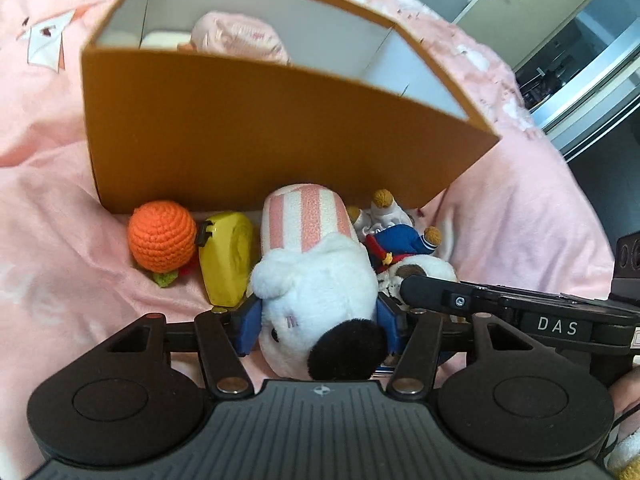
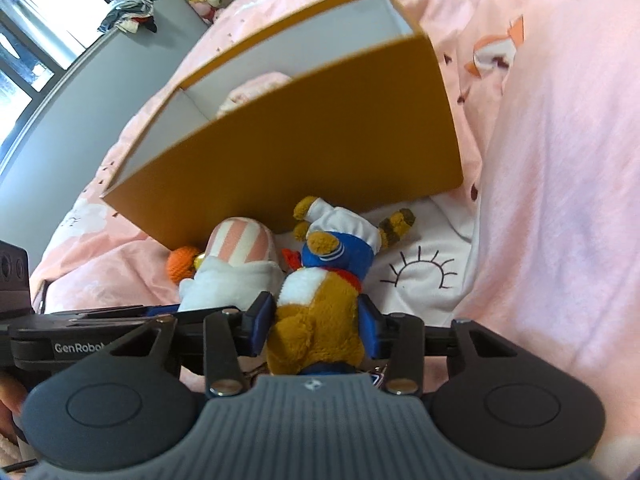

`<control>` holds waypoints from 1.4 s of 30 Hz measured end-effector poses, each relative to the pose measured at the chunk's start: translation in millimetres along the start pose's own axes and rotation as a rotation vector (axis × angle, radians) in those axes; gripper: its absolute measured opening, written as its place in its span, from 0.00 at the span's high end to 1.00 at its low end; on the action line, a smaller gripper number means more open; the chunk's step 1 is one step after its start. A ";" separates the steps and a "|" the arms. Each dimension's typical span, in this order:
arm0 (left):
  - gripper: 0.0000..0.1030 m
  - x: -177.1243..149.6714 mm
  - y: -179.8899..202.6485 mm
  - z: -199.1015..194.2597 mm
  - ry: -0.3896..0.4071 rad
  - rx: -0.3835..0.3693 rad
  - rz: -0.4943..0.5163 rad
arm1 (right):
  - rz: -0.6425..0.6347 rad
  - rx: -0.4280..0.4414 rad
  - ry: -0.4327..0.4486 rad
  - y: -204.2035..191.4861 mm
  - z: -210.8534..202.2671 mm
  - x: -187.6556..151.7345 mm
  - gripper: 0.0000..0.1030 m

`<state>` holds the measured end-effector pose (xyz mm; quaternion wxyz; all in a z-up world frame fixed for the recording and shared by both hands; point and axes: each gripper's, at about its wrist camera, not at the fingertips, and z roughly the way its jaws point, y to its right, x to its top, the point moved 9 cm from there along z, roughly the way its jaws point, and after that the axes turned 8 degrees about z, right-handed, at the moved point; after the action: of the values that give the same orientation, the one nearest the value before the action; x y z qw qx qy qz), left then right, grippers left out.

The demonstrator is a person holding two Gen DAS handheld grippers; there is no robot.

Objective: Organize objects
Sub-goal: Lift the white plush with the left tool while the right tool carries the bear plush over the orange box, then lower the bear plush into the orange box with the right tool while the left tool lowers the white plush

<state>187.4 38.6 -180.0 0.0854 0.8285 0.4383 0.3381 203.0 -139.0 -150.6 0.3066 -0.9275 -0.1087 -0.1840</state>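
Straddling two toys on the pink bed, both grippers are at the pick-up step. The left gripper point(image 1: 318, 326) has jaws spread wide around the white plush dog point(image 1: 316, 296); whether they press it I cannot tell. The right gripper point(image 2: 316, 322) pinches the brown sailor plush point(image 2: 320, 304). Next, I judge, comes lifting each over the near wall of the orange box point(image 1: 248, 136).

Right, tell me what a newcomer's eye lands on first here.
The big orange box on the pink bedding, with a pink plush already inside. Lined up along its near wall: a crocheted orange, a yellow toy, a white plush with pink stripes between the left gripper's fingers, and a brown plush in blue between the right gripper's.
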 end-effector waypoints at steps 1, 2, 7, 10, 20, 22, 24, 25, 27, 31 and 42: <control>0.36 1.3 1.9 -5.3 0.003 -0.019 0.010 | -0.009 0.002 0.010 -3.1 -5.5 0.7 0.55; 0.36 3.6 3.7 -12.0 0.015 -0.028 0.009 | -0.020 0.005 0.023 -7.2 -12.3 2.1 0.55; 0.36 26.8 18.9 -49.4 0.070 -0.089 0.014 | -0.095 0.019 0.108 -32.0 -52.1 18.9 0.55; 0.36 48.4 35.2 -69.0 0.090 -0.122 0.082 | -0.148 0.029 0.173 -51.4 -78.2 39.7 0.55; 0.36 150.5 70.3 -77.4 0.164 -0.140 0.190 | -0.327 0.009 0.318 -94.7 -107.8 130.6 0.55; 0.36 163.7 69.1 -69.4 0.164 -0.131 0.186 | -0.334 0.000 0.316 -94.5 -99.2 147.5 0.55; 0.36 173.0 64.1 -54.5 0.152 -0.121 0.181 | -0.347 -0.019 0.299 -91.3 -84.7 163.3 0.55; 0.36 178.3 61.6 -43.6 0.144 -0.115 0.178 | -0.352 -0.028 0.287 -88.3 -77.1 170.0 0.55; 0.36 184.8 53.9 -20.7 0.121 -0.102 0.167 | -0.367 -0.052 0.256 -82.1 -57.0 181.9 0.55; 0.36 188.6 36.1 24.1 0.030 -0.109 0.174 | -0.359 -0.111 0.158 -57.4 -6.5 199.2 0.56; 0.36 190.1 8.6 94.3 -0.114 -0.043 0.161 | -0.463 -0.238 0.037 -37.2 73.6 207.5 0.56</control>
<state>326.7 197.0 -155.4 0.1006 0.8769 0.3572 0.3054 400.0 -46.4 -101.0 0.1470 -0.9039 -0.2902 -0.2778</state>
